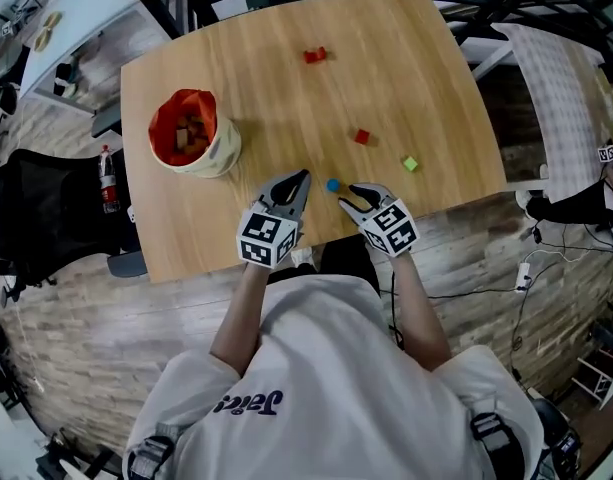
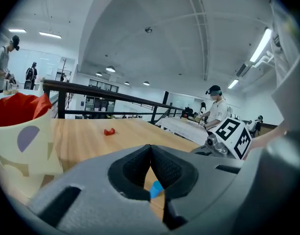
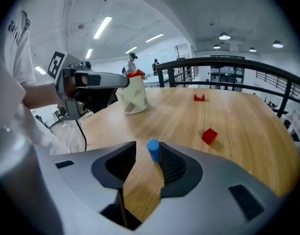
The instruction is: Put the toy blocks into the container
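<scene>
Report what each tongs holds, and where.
Nothing is held. The right tongs stand open around the blue cylinder on the table; the left tongs are shut, empty.

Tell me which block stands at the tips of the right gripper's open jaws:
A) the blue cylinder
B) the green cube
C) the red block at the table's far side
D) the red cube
A: in the right gripper view the blue cylinder stands upright on the table right at the tips of the right gripper, whose jaws are parted, while the red cube lies farther out.
</scene>
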